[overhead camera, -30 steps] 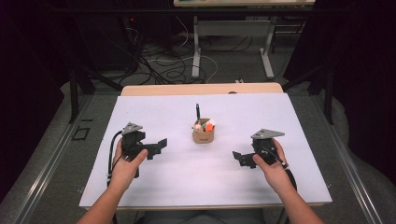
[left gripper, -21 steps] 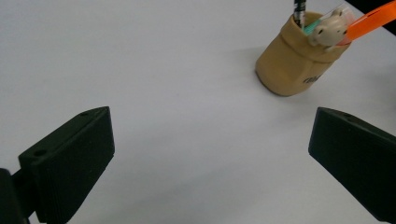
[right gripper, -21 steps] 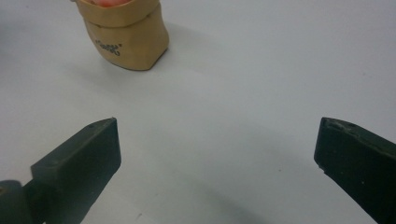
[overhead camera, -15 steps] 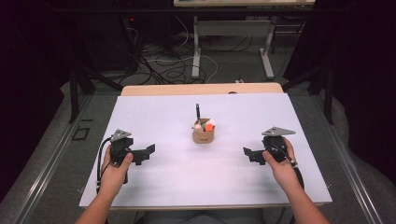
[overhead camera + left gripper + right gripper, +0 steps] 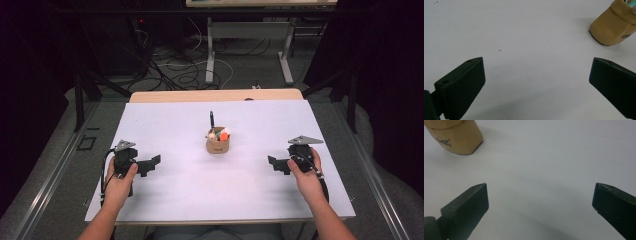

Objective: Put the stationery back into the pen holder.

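Resting low over the white counter [image 5: 200, 200] near its left edge, the left hand-held gripper [image 5: 152, 163] sits in the person's left hand [image 5: 119, 182], its tips turned right toward the middle. In the left gripper view its two black jaws stand wide apart with bare white sheet between them; it holds nothing. A cable loops from its back down beside the wrist, and a grey plate [image 5: 125, 145] tops it.

Right of it, near the middle of the counter and a little to the far side, stands the cup [image 5: 218, 145], a small tan holder, upright and well apart from both grippers. A dark pen [image 5: 211, 120] sticks up from it, with something orange [image 5: 225, 135] and a pale piece beside it; what these are is too small to tell. The cup shows at the upper right of the left gripper view [image 5: 614, 23] and at the upper left of the right gripper view [image 5: 454, 137].

Farther right, near the right edge, the right hand-held gripper [image 5: 273, 164] is held in the right hand [image 5: 304, 175], tips turned left toward the cup. Its jaws are also spread wide and empty over bare sheet. A grey plate [image 5: 305, 140] sits on top.
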`<action>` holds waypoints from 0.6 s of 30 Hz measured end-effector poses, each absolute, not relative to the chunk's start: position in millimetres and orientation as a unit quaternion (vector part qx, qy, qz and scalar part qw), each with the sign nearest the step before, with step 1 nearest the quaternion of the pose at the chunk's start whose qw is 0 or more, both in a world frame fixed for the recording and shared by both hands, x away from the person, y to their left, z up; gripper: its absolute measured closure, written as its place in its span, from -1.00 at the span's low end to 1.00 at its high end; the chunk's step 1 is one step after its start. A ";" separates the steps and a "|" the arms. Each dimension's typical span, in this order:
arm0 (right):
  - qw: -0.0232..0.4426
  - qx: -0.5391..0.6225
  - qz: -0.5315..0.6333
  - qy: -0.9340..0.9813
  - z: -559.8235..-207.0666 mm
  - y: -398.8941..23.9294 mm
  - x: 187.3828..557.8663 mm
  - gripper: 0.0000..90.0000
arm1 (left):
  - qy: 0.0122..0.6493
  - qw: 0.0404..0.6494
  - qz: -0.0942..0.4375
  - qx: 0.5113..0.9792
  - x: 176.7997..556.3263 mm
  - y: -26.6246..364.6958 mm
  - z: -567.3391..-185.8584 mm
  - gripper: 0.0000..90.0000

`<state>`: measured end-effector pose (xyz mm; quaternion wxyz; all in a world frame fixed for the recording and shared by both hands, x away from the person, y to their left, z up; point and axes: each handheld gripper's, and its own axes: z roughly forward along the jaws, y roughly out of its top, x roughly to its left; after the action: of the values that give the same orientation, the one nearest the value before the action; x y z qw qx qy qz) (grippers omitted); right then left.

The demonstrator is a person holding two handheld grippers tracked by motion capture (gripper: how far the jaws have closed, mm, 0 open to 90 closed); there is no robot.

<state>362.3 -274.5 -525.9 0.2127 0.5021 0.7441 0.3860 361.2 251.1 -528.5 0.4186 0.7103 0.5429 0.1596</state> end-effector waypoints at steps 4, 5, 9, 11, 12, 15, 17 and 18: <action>0.211 0.508 0.385 0.741 -528.8 -276.5 363.7 -0.99 | 0.546 0.417 0.163 0.708 363.5 254.5 -530.2 -0.99; 0.212 0.508 0.385 0.741 -529.4 -277.7 364.0 -0.99 | 0.549 0.415 0.164 0.707 364.0 255.4 -530.6 -0.99; 0.207 0.520 0.384 0.735 -532.1 -280.6 365.0 -0.99 | 0.554 0.413 0.164 0.704 365.7 259.3 -532.6 -0.98; 0.205 0.523 0.382 0.734 -533.4 -282.1 365.4 -0.99 | 0.556 0.412 0.163 0.704 366.3 260.5 -533.1 -0.98; 0.206 0.523 0.382 0.734 -534.0 -282.6 365.7 -0.99 | 0.556 0.411 0.162 0.704 366.5 261.2 -533.0 -0.99; 0.207 0.526 0.380 0.732 -535.6 -283.8 366.3 -0.99 | 0.559 0.411 0.164 0.701 367.5 262.7 -533.9 -0.98; 0.205 0.527 0.381 0.732 -536.4 -284.1 366.5 -0.99 | 0.560 0.410 0.162 0.701 367.9 264.1 -534.3 -0.98; 0.206 0.527 0.380 0.732 -536.7 -284.5 366.8 -0.99 | 0.561 0.410 0.161 0.701 368.2 264.8 -534.4 -0.98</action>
<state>366.8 -284.5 -536.7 0.2061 0.5271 0.7316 0.3801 368.2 264.8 -534.4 0.4101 0.7009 0.5611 0.1605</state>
